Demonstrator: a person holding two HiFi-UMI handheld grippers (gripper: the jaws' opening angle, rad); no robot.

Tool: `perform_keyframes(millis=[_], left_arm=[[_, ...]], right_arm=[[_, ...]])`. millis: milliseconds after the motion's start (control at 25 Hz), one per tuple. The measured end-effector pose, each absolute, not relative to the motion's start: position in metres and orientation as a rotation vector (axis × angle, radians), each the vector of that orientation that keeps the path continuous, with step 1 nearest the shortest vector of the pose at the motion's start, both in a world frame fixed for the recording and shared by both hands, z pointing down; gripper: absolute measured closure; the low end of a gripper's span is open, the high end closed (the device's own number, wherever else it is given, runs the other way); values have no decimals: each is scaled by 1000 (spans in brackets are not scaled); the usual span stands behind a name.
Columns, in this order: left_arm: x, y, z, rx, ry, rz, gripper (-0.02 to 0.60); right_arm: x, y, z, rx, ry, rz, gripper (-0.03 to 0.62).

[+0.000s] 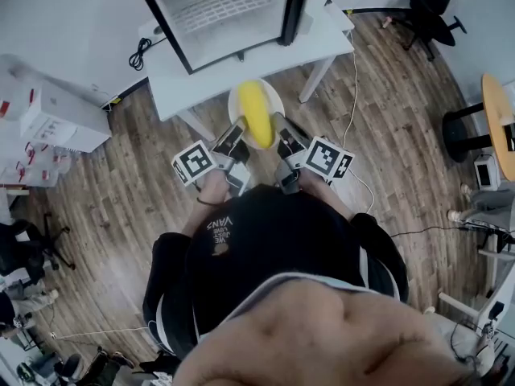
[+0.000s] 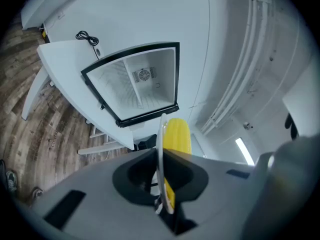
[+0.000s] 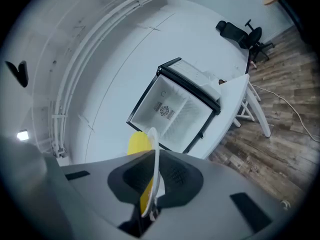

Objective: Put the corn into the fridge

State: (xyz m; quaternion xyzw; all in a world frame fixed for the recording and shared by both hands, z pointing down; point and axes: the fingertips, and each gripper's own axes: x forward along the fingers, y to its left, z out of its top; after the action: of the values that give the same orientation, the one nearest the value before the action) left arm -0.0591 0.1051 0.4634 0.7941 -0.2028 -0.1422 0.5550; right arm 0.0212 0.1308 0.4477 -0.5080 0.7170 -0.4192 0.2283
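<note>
A yellow corn cob point(image 1: 256, 114) lies on a small white plate point(image 1: 237, 100) that hangs in the air in front of the open fridge point(image 1: 225, 10). My left gripper point(image 1: 236, 137) is shut on the plate's left rim and my right gripper point(image 1: 279, 132) on its right rim. In the left gripper view the plate point(image 2: 161, 149) runs edge-on through the left gripper point(image 2: 162, 184), with the corn point(image 2: 178, 135) to its right. In the right gripper view the plate point(image 3: 156, 156) is pinched in the right gripper point(image 3: 152, 186), with the corn point(image 3: 138, 143) to its left. The fridge point(image 3: 175, 109) is white inside with a wire shelf.
The fridge stands on a white table point(image 1: 241, 67) against the wall, its door point(image 1: 296, 6) swung open to the right. A black cable point(image 1: 142, 51) lies on the table's left end. White boxes point(image 1: 48, 123) stand at the left, an office chair point(image 1: 430, 10) at the far right.
</note>
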Motion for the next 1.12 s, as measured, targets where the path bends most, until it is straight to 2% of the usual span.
perform_keyframes(millis=[1120], left_arm=[[-94,101,476,1855,-362,-273,546]], right_arm=[[-19,134,462,-1473,1854,-1152,566]])
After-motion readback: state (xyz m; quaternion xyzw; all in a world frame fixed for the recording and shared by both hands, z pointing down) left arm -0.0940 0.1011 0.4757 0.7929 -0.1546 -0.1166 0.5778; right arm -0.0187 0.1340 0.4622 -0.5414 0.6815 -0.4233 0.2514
